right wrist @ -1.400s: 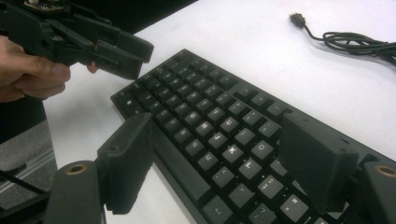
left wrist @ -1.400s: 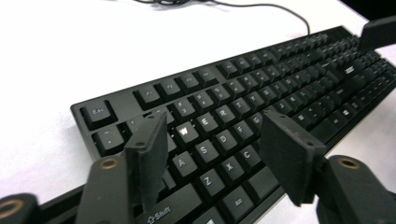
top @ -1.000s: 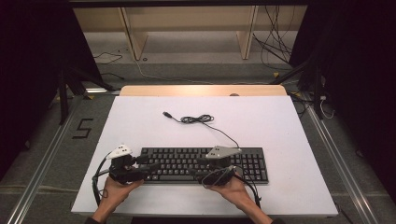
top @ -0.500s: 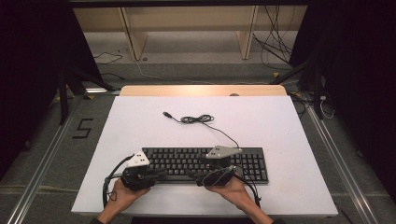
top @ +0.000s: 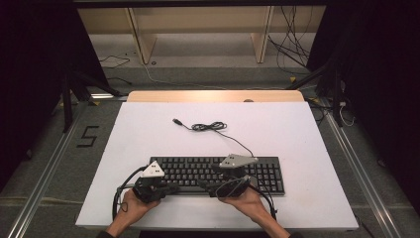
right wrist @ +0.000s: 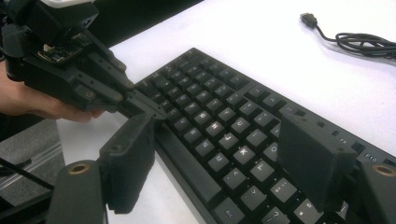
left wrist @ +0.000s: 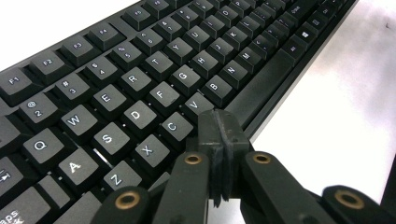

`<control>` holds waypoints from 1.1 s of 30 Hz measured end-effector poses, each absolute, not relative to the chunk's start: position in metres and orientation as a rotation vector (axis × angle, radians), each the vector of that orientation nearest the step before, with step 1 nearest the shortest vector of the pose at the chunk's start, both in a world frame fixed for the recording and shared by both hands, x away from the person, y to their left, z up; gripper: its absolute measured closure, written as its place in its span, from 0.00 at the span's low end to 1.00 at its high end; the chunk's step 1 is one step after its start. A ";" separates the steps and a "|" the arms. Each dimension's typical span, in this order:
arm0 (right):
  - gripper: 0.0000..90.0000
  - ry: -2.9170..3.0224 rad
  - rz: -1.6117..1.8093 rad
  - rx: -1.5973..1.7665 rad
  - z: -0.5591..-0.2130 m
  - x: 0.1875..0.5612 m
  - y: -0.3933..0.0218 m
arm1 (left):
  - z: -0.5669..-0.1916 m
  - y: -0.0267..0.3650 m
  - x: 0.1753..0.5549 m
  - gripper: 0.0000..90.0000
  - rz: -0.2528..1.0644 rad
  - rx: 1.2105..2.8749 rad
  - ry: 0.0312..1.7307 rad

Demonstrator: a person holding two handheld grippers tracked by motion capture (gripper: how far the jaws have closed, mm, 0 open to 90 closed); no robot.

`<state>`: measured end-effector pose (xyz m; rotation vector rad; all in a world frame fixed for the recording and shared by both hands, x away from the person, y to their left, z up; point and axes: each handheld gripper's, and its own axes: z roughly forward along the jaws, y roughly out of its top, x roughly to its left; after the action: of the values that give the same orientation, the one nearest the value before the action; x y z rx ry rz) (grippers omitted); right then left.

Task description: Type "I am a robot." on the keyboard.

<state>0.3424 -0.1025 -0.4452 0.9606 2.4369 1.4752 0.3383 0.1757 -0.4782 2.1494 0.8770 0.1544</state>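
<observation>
Keyboard near the table's front edge, a gripper at each end

The keyboard (top: 218, 173) lies on the table (top: 297, 134); its cable (top: 210, 127) coils behind it. Left gripper (top: 168, 188) sits over the keyboard's front-left corner, right gripper (top: 210, 186) just beside it, mid-front.

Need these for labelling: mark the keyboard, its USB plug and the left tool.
keyboard (top: 198, 171): high view, middle key rows.
USB plug (right wrist: 308, 19): right gripper view, plug body.
left tool (left wrist: 218, 133): left gripper view, closed tips.

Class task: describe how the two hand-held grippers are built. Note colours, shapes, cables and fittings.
Both the left gripper and right gripper have black bodies, each topped by a grey three-cornered plate. The flat black jaws ride on link arms with brass-coloured pivot rings. A black cable loops from the left gripper.
</observation>
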 end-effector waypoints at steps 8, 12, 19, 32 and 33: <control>0.32 2.434 1.479 0.958 -0.445 0.342 -0.102 | -0.482 0.176 0.340 0.99 0.130 2.139 0.903; 0.32 2.431 1.479 0.959 -0.444 0.342 -0.103 | -0.480 0.175 0.339 0.99 0.158 2.145 0.899; 0.32 2.420 1.487 0.961 -0.443 0.343 -0.104 | -0.468 0.189 0.339 0.88 0.192 2.027 0.922; 0.31 2.413 1.495 0.953 -0.443 0.342 -0.104 | -0.463 0.209 0.346 0.50 0.209 1.873 1.045; 0.31 2.411 1.496 0.952 -0.443 0.342 -0.104 | -0.463 0.210 0.346 0.49 0.209 1.864 1.054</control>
<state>0.3420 -0.1043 -0.4427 0.9524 2.4107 1.4964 0.3462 0.2101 -0.4632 1.8644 1.0536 0.2093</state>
